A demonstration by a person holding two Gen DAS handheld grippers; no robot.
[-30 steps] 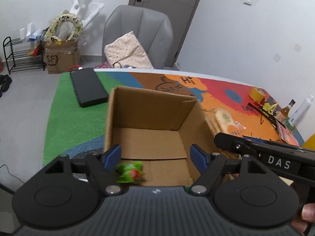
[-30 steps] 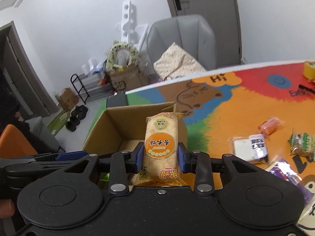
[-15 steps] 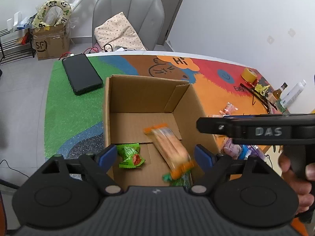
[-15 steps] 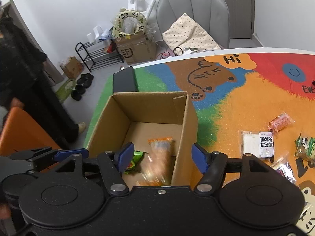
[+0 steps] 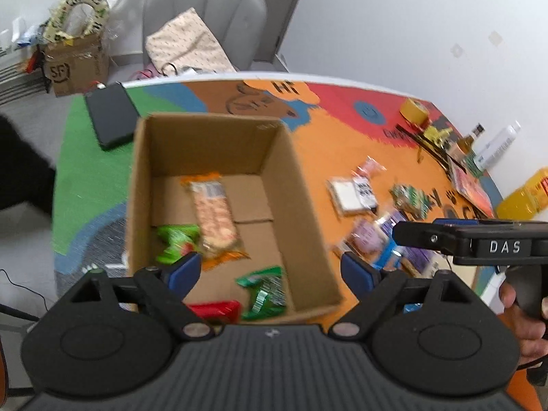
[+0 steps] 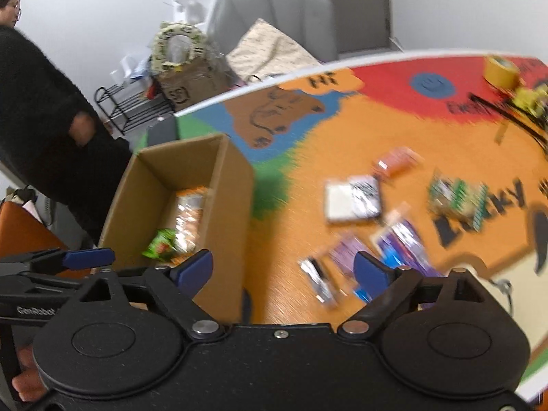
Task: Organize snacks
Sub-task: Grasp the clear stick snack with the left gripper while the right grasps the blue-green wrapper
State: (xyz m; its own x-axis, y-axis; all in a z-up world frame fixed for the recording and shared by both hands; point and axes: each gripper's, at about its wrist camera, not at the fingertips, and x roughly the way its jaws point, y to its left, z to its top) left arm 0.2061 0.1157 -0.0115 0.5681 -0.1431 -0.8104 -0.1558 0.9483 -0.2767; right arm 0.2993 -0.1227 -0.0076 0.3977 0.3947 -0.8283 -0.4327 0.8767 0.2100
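An open cardboard box (image 5: 205,144) (image 6: 226,212) stands on the colourful mat. Inside it lie an orange rice-cracker packet (image 5: 214,215) (image 6: 188,215), two green packets (image 5: 174,241) (image 5: 265,291) and a red packet (image 5: 215,308). My left gripper (image 5: 270,269) hovers over the box's near edge, its jaws opening with nothing between them. My right gripper (image 6: 282,269) hangs above the mat right of the box, jaws opening and empty. Loose on the mat are a white-and-black packet (image 6: 352,198), a green-striped packet (image 6: 455,195), a small orange packet (image 6: 397,161) and purple packets (image 6: 404,239).
A black tablet (image 5: 111,116) lies left of the box. A yellow tape roll (image 6: 501,72), bottles (image 5: 496,144) and clutter crowd the table's far right. A grey chair (image 5: 205,17) stands behind the table. A person in black (image 6: 41,102) stands at the left.
My right gripper opened and let go of the orange packet, which dropped into the box. Then it swung right over the loose snacks. The left gripper lifted and tilted, showing more of the box.
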